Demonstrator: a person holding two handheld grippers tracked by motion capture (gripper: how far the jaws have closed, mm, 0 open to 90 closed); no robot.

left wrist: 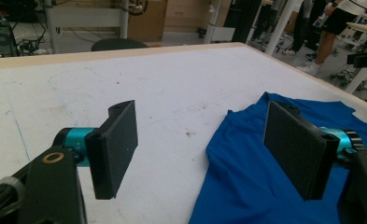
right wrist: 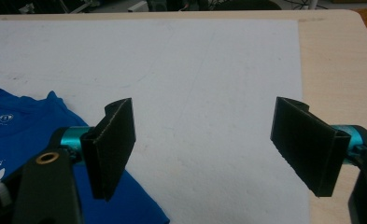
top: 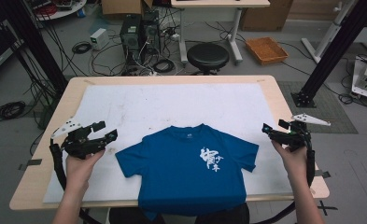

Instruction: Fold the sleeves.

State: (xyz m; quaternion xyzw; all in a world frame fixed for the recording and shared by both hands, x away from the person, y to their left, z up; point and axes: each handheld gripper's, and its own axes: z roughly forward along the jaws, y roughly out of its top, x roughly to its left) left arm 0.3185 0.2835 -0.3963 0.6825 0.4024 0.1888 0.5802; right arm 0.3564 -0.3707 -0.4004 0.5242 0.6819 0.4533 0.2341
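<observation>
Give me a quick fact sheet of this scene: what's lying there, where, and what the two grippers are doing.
Item: blue short-sleeved cotton T-shirt with white print, lying flat, front up
Surface: white sheet on a light wooden table
Shirt position: near edge, hem hanging over it
Left gripper: open, beside the shirt's left sleeve, not touching
Right gripper: open, beside the right sleeve, holding nothing
Behind the table: black round stool

Blue short-sleeved T-shirt [top: 190, 170] lay flat on white mat [top: 139, 105] covering wooden table [top: 288, 100], at near edge, hem hanging over. Left gripper [top: 107, 132] sat left of shirt's sleeve, right gripper [top: 266, 129] right of other sleeve. Black round stool [top: 208, 56] stood behind table.
</observation>
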